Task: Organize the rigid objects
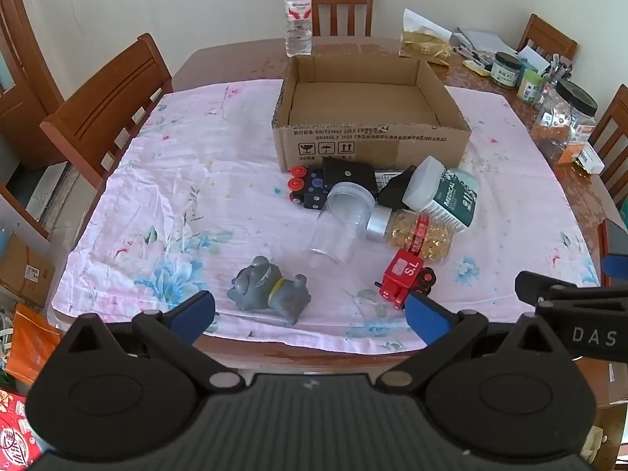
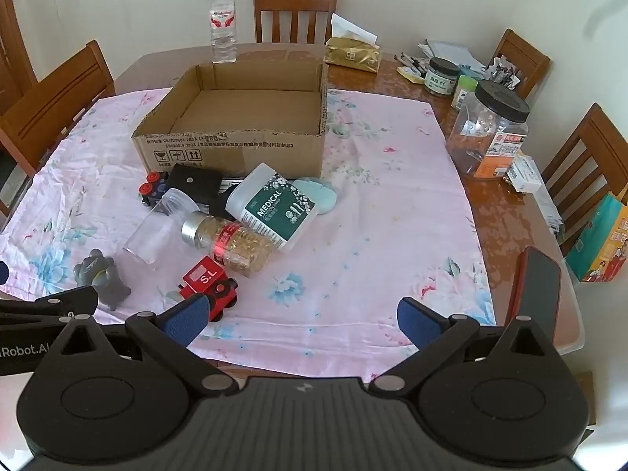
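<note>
Rigid objects: a loose cluster on the pink floral cloth [image 1: 165, 180], just in front of the cardboard box [image 1: 373, 145], at about 12 o'clock from the left gripper.
Left gripper [image 1: 310, 314]: tongs spread wide, holding nothing, hovering at the table's near edge.
Right gripper [image 2: 302, 320]: tongs spread wide, holding nothing, at the near edge beside the left one.
Grey dog figure [image 1: 271, 290]: nearest piece, lying on its side, at 11 o'clock from the left gripper.
Red toy train car [image 2: 208, 282]: just beyond the right gripper's left pad, at 10 o'clock.
Clear plastic jar [image 1: 337, 223]: on its side, mouth toward the box.
Capsule bottle [image 2: 231, 243]: silver cap, on its side, touching the clear jar.
Medical cotton tub [image 2: 271, 208]: tilted, leaning over the capsule bottle.
Round blue case [image 2: 318, 194]: behind the tub.
Black pouch [image 1: 349, 176]: against the box's front wall.
Blue toy car [image 1: 306, 190]: red wheels, beside the pouch.
Water bottle [image 1: 298, 15]: upright behind the box, at 12 o'clock.
</note>
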### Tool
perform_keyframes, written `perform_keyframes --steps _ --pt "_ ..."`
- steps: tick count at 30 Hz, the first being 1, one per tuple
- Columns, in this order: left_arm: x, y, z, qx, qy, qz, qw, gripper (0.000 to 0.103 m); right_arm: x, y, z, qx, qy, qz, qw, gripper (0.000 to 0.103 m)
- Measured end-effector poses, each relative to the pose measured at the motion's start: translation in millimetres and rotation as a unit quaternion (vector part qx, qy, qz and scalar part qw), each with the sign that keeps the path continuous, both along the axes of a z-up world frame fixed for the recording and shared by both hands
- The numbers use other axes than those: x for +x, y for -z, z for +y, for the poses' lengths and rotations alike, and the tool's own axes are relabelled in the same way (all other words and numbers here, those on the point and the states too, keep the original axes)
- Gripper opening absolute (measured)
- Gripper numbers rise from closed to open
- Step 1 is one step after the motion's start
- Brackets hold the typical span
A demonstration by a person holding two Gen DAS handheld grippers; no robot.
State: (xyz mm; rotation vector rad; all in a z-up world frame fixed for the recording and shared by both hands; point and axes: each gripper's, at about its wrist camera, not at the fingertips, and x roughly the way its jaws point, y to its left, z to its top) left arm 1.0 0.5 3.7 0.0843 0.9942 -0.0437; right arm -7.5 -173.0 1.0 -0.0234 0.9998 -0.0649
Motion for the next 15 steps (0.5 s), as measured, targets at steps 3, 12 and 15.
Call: perform_keyframes --steps 3,12,15 --pt "-0.3 0.3 -0.1 0.0 0.0 0.0 1.0 0.102 1.2 -1.1 -1.5 0.001 0.0 0.0 1.0 0.103" --pt "0.5 -0.9 -3.7 0.002 0.001 -0.001 1.0 0.102 1.4 -0.3 -3.6 0.003 0.003 -0.003 1.0 0.103" --pt "0.3 -0.8 -3.6 0.001 0.001 -0.002 1.0 0.102 2.1 -0.9 -4.0 0.002 0.002 -0.003 1.0 0.103"
